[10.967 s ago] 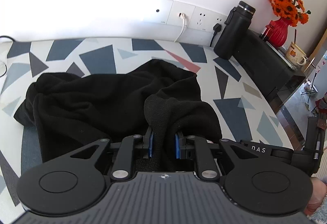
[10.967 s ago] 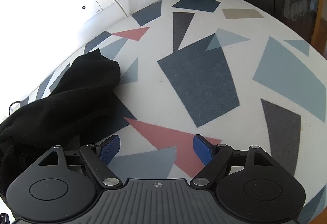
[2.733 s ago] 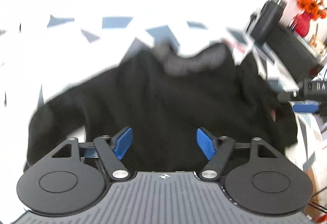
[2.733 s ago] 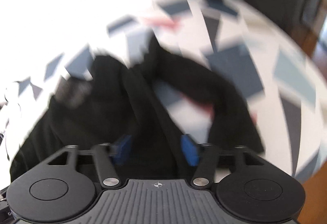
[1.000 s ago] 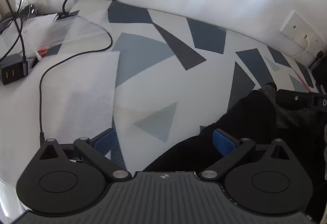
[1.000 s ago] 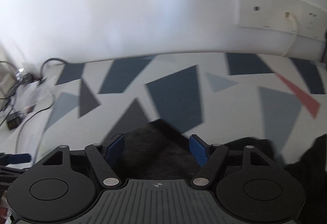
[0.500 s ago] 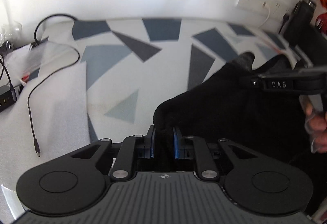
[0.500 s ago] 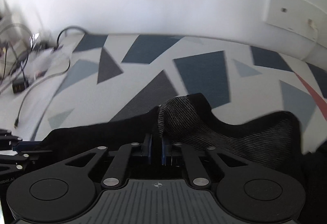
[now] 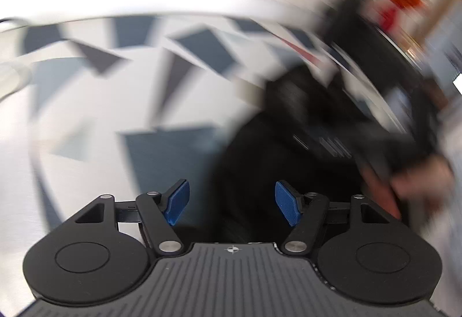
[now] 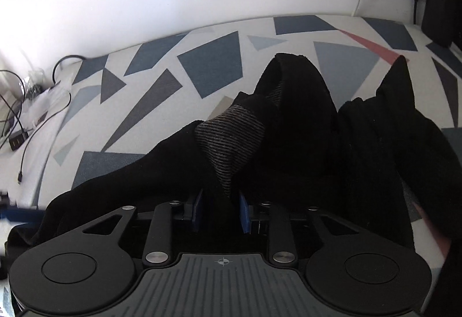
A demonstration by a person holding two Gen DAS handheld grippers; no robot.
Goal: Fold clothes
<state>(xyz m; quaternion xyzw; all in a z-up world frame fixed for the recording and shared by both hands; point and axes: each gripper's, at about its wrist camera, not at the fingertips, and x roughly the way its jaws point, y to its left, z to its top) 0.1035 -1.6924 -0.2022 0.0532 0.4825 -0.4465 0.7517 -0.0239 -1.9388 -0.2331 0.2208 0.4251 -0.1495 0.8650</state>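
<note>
1. While the black knit garment (image 10: pixel 303 143) lies crumpled on the patterned desk (image 10: pixel 210 62), a fold by its grey ribbed cuff (image 10: pixel 231 140) is pinched between the closed jaws of the right hand-held gripper (image 10: pixel 220 211).
2. Nothing is held by the left hand-held gripper (image 9: pixel 232 203), whose jaws are spread wide.
3. Ahead and right of that free gripper the garment is seen, though blurred; the right one is judged nearer.

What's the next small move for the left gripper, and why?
Probably bring the left gripper back onto the near edge of the black garment and close. Its fingers stand wide open with nothing between them, and its view is motion-blurred. The right gripper is shut on a fold of the cloth, so only one side is held for a fold.
</note>
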